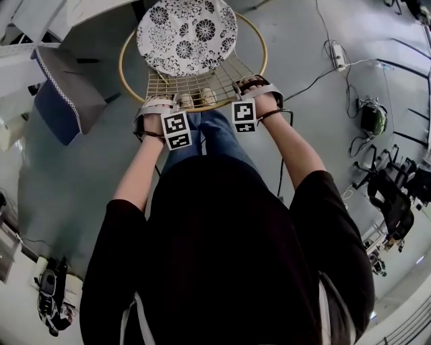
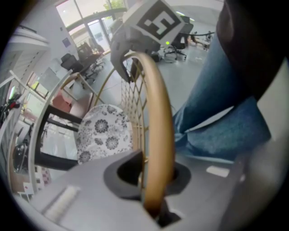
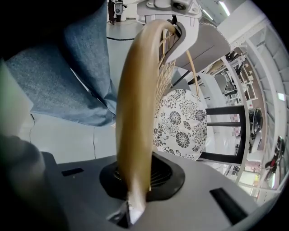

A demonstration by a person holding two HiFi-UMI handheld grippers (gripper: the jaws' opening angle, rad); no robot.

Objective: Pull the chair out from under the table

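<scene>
At the top of the chair (image 1: 187, 30) back, both claws are clamped on the gold rim (image 1: 196, 106). The left gripper (image 1: 159, 106) holds it on one side and the right gripper (image 1: 260, 89) on the other. Each gripper view shows the rim (image 2: 158, 135) running down between jaws that pinch it tight, on the left gripper (image 2: 152, 182) and on the right gripper (image 3: 135, 180) alike. The chair stands just in front of the person, its flowered cushion (image 1: 202, 40) facing up. The white table (image 1: 87, 13) is at the far side. How much of the seat still lies under it is hard to tell.

The step in hand looks like the pull itself. It should go best with both hands drawing back level and together, so the chair slides rather than tips or twists. The rim is round and smooth, so the hold must stay firm or the jaws may slip along it. The person's shoes (image 1: 185, 101) are right behind the back, so stepping away first gives room. A cable (image 1: 310, 84) lies on the floor to the right, so watch the footing.
</scene>
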